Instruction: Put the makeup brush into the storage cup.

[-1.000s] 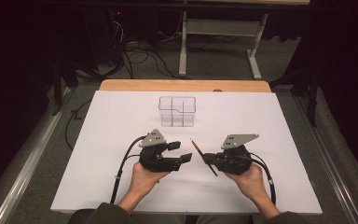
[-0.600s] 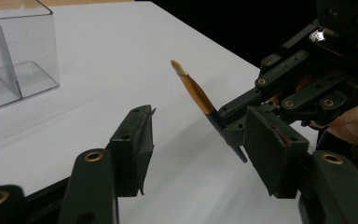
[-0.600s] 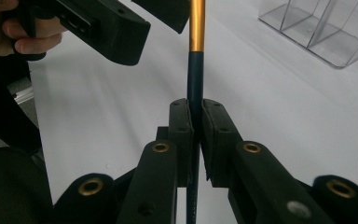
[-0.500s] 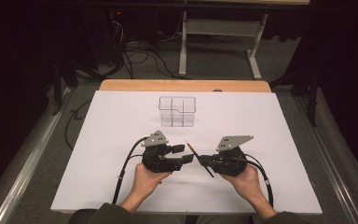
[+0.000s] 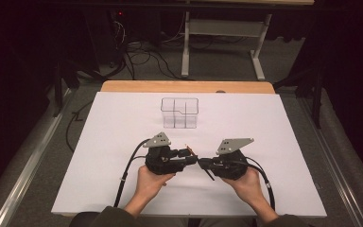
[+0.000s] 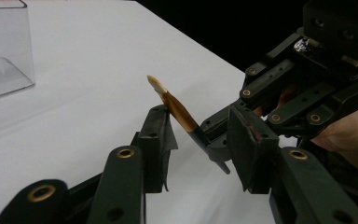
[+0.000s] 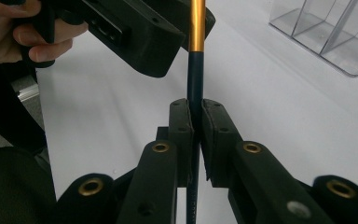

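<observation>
While right claw point(image 7: 195, 123) pinches brush point(image 7: 196, 70), left claw point(image 6: 200, 149) gapes around it, bristle tip cut off above, clear organizer point(image 5: 179, 112) beyond

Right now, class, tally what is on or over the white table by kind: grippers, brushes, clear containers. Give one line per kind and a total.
Grippers: 2, the left gripper open, and the right gripper shut on the brush.
Brushes: 1, the brush.
Clear containers: 1, the clear divided box.
Total: 4
</observation>
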A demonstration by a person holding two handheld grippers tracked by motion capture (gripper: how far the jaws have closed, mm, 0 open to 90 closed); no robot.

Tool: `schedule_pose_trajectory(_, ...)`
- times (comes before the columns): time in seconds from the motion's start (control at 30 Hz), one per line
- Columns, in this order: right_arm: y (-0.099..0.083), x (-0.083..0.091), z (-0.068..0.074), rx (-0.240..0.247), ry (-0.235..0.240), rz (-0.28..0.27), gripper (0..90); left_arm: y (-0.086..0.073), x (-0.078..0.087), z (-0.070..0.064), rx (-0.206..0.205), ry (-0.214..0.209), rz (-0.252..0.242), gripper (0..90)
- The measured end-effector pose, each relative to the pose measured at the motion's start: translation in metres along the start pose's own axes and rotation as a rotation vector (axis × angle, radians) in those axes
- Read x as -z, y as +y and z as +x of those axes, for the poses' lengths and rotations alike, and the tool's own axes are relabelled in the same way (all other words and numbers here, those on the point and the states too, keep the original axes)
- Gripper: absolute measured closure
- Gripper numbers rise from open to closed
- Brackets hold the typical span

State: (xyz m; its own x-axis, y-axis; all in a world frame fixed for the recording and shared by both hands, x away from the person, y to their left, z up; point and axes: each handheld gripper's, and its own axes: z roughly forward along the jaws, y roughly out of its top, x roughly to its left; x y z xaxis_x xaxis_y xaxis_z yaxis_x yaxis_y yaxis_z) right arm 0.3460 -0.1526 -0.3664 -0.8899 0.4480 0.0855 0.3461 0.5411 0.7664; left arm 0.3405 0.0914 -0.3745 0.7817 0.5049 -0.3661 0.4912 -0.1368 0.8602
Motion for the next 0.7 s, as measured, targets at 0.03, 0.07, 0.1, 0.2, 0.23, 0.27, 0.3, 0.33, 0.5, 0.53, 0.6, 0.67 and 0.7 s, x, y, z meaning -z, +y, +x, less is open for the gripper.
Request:
schedule_pose_trajectory(0.03, 0.0000, -0.0001, 0.0001, 0.000, -0.001, -0.001, 85.2, 0.0000, 0.0000, 0.0000, 0.001, -0.001, -0.001, 61.7)
schedule_pose_trajectory(0.07, 0.0001, -0.0001, 0.0004, -0.001, -0.002, 0.000, 85.2, -0.0001, 0.0000, -0.0001, 0.001, -0.002, -0.003, 62.4)
schedule_pose_trajectory(0.1, 0.0001, -0.0002, 0.0007, 0.000, -0.003, 0.001, 85.1, -0.0001, 0.0001, -0.0001, 0.002, -0.003, -0.006, 63.1)
schedule_pose_trajectory(0.2, 0.0003, -0.0008, 0.0015, 0.003, -0.001, 0.001, 85.2, -0.0004, -0.0004, 0.0001, 0.007, -0.009, -0.005, 64.4)
schedule_pose_trajectory(0.23, 0.0004, -0.0010, 0.0018, 0.002, 0.001, 0.001, 85.2, -0.0006, -0.0007, 0.0003, 0.009, -0.011, -0.003, 65.0)
schedule_pose_trajectory(0.27, 0.0004, -0.0011, 0.0020, 0.003, 0.001, 0.001, 85.2, -0.0009, -0.0012, 0.0006, 0.012, -0.014, -0.003, 65.6)
schedule_pose_trajectory(0.3, 0.0006, -0.0013, 0.0022, 0.004, 0.001, 0.001, 85.2, -0.0012, -0.0016, 0.0009, 0.016, -0.018, -0.003, 66.2)
schedule_pose_trajectory(0.33, 0.0006, -0.0013, 0.0025, 0.002, 0.000, 0.003, 85.2, -0.0014, -0.0020, 0.0011, 0.018, -0.020, -0.001, 66.8)
schedule_pose_trajectory(0.5, 0.0011, -0.0019, 0.0034, 0.007, 0.004, 0.000, 85.2, -0.0021, -0.0034, 0.0009, 0.024, -0.025, 0.002, 70.4)
schedule_pose_trajectory(0.53, 0.0012, -0.0020, 0.0037, 0.008, 0.004, 0.000, 85.2, -0.0022, -0.0037, 0.0008, 0.026, -0.026, 0.001, 70.9)
schedule_pose_trajectory(0.6, 0.0016, -0.0024, 0.0043, 0.011, 0.006, -0.001, 85.2, -0.0023, -0.0043, 0.0006, 0.031, -0.029, -0.001, 72.3)
schedule_pose_trajectory(0.67, 0.0017, -0.0023, 0.0051, 0.005, 0.007, 0.001, 85.1, -0.0026, -0.0046, 0.0007, 0.034, -0.031, -0.001, 73.7)
schedule_pose_trajectory(0.7, 0.0018, -0.0024, 0.0052, 0.006, 0.007, 0.000, 85.2, -0.0027, -0.0047, 0.0007, 0.036, -0.032, -0.001, 74.6)
